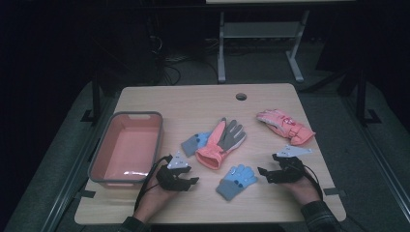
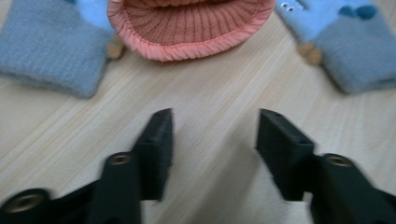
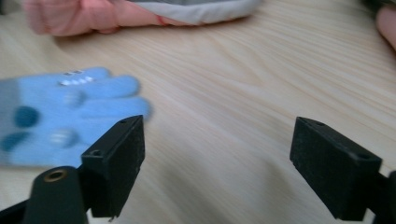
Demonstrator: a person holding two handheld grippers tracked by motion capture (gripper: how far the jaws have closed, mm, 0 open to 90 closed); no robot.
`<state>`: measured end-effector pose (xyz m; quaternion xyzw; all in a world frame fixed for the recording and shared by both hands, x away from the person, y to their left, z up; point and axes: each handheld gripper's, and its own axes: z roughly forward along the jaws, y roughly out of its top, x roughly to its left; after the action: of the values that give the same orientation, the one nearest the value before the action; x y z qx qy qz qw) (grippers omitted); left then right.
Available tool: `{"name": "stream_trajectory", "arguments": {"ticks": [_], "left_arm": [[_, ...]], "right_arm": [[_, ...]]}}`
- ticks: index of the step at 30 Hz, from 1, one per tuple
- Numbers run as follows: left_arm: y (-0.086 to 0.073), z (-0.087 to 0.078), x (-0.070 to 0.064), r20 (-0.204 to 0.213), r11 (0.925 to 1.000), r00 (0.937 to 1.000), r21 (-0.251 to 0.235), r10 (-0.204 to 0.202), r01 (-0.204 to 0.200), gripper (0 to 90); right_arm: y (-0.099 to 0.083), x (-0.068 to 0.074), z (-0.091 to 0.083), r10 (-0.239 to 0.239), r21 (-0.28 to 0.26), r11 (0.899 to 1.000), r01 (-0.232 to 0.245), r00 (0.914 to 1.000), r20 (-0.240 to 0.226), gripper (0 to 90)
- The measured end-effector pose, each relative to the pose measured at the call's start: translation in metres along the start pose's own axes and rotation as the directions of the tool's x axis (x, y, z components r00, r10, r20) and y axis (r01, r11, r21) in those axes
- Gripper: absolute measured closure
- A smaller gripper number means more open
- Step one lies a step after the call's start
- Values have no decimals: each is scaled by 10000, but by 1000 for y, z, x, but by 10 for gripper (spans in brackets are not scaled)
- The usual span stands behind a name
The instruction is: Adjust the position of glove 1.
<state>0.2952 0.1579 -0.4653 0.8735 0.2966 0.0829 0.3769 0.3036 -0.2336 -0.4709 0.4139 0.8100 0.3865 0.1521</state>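
Nothing sorted yet, by our read: bin (image 1: 112, 126) is empty and all four gloves lie on the table (image 1: 270, 203), right of it, so every pick is still to do. Left to right from the bin: left gripper (image 1: 192, 181) just off its near right corner, jaws spread, nothing between them, pointed at the bare wood short of the coral cuff (image 2: 189, 32); small blue glove (image 1: 196, 142) partly under the coral glove (image 1: 220, 142); second blue glove (image 1: 236, 181) nearer us, between the two grippers; pink glove (image 1: 286, 126) farthest from the bin. Right gripper (image 1: 262, 171) just right of that second blue glove, jaws wide apart, gripping nothing; one jaw sits in front of the glove's fingertips (image 3: 123, 95) in the right gripper view, contact we can't confirm. We judge that glove the likeliest first grab.
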Motion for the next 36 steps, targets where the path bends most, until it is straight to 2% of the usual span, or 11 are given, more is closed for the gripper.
{"name": "stream_trajectory", "arguments": {"ticks": [3,7,11,13,15,19,23,25,27,31,36], "left_arm": [[4,-4,1,50,9995,9995,28,-301,301,685],[10,-8,-2,-35,9994,9994,52,-355,355,893],[22,-11,-6,-513,9993,9981,-132,-352,345,895],[27,-11,-5,-659,9992,9973,-247,-322,307,894],[32,-11,-3,-749,9983,9961,-378,-472,445,894],[46,-6,0,-1191,9975,9921,-629,-388,315,894],[56,-1,5,-1322,9955,9893,-793,-614,512,894],[66,5,10,-1459,9939,9865,-918,-740,610,894],[69,9,14,-1537,9940,9853,-899,-749,615,894],[76,17,27,-1633,9906,9809,-1038,-1054,892,894],[77,29,41,-1775,9896,9742,-617,-1392,1301,893]], "right_arm": [[-4,-5,1,119,131,9998,-121,9998,156,153],[-6,-6,6,66,355,9993,-78,9994,334,139],[-7,-4,8,-80,440,9990,60,9989,455,130],[-7,-4,8,-84,457,9989,62,9988,479,125],[-7,-4,8,-53,472,9989,30,9988,489,125],[-7,-4,8,-82,464,9989,59,9988,492,125],[-7,-4,8,-84,463,9989,61,9987,500,124],[-7,-4,8,-80,465,9989,57,9987,500,124],[-7,-4,8,-80,465,9989,57,9987,500,124],[-7,-4,9,-99,464,9989,76,9987,496,122],[-6,-4,9,-78,466,9989,56,9988,473,122]]}}
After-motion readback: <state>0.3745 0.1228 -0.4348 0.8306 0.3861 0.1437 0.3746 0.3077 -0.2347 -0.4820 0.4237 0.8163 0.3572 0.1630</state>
